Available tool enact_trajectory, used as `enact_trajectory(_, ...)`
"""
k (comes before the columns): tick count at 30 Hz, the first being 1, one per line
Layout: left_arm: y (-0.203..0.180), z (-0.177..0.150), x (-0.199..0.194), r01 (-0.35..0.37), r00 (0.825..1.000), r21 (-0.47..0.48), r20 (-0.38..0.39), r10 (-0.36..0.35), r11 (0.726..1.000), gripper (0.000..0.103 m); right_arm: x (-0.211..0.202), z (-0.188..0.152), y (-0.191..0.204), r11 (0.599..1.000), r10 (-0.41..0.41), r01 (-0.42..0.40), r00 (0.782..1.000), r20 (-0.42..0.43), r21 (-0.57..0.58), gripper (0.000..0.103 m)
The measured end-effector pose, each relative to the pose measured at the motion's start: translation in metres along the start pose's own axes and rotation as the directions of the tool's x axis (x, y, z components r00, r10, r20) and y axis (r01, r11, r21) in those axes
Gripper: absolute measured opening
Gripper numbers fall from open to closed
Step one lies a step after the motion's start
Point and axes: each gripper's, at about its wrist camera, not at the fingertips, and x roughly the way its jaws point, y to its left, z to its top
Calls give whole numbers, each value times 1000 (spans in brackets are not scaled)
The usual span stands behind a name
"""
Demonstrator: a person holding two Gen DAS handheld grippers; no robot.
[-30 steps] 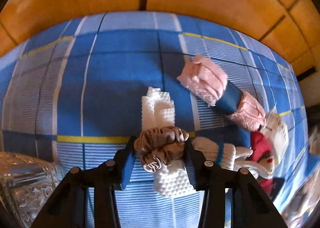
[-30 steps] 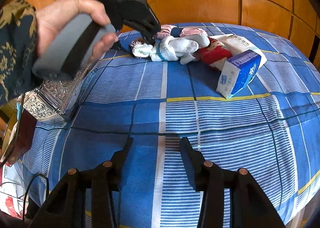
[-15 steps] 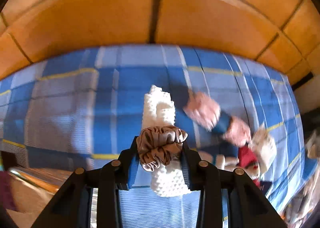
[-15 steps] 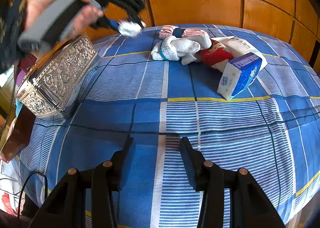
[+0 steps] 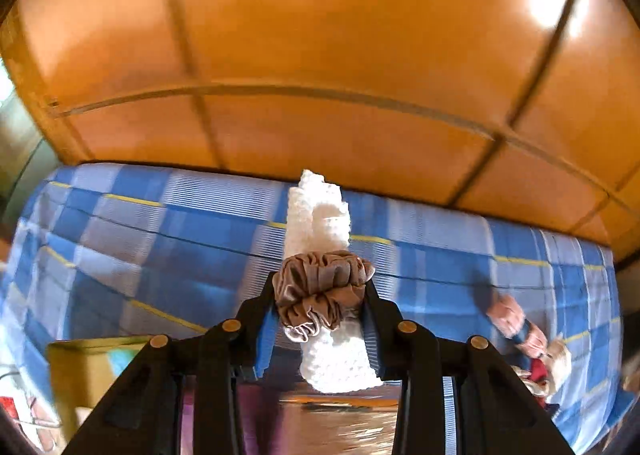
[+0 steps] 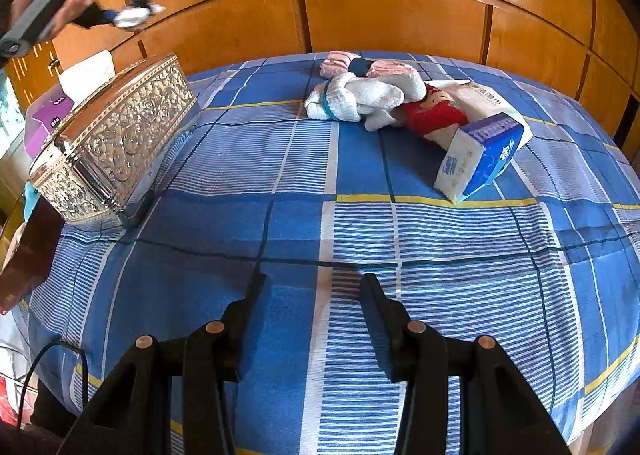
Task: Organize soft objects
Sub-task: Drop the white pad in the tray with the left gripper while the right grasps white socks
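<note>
We see our left gripper (image 5: 320, 319) clamped on a brown scrunchie (image 5: 322, 289) wrapped around a rolled white knitted cloth (image 5: 320, 215), which points toward twelve o'clock. Behind lies the blue plaid bedspread (image 5: 160, 255) under orange wooden panels (image 5: 320, 35). At four o'clock sits a blurred pile of soft items (image 5: 528, 343).

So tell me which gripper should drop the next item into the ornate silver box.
Left. The left gripper already grips the white cloth and brown scrunchie, raised near the silver box. The right gripper hangs empty over the bedspread.
</note>
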Motion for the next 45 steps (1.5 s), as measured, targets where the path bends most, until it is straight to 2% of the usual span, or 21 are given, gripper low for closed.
enact_trajectory(7,98,-18,-28,-38,998,-83,42,42,996,37,-1,0,3,1000,-16,16,1000,-4,-19,46)
enact_trajectory(12,164,-57,-34,-39,998,-157,38,46,987,37,-1,0,4,999,-27,26,1000,-6,-31,46)
enact_trajectory(15,191,-86,-34,-37,998,-185,39,45,982,37,-1,0,5,999,-33,33,999,-9,-36,46)
enact_trajectory(22,216,-152,-13,-28,1000,-205,3,29,978,37,0,4,6,998,-36,33,999,-39,-60,46)
enact_trajectory(27,235,-190,-7,-28,1000,-235,7,30,972,37,1,20,-2,996,31,-40,994,-105,-80,46)
enact_trajectory(32,262,-223,-6,-49,999,-291,0,51,955,37,-9,56,-10,984,19,-26,999,-44,-178,46)
enact_trajectory(37,280,-249,5,-78,997,-328,-45,67,941,38,6,102,-10,954,-49,43,999,-13,-297,46)
enact_trajectory(41,285,-260,11,-72,997,-342,-54,57,937,47,31,133,-9,923,-109,90,994,-29,-375,46)
enact_trajectory(43,285,-262,8,-64,998,-354,-45,51,933,69,44,144,-6,899,-137,109,990,-36,-425,46)
enact_trajectory(45,283,-264,4,-76,997,-353,-37,67,933,71,55,150,-2,871,-165,125,985,-43,-476,46)
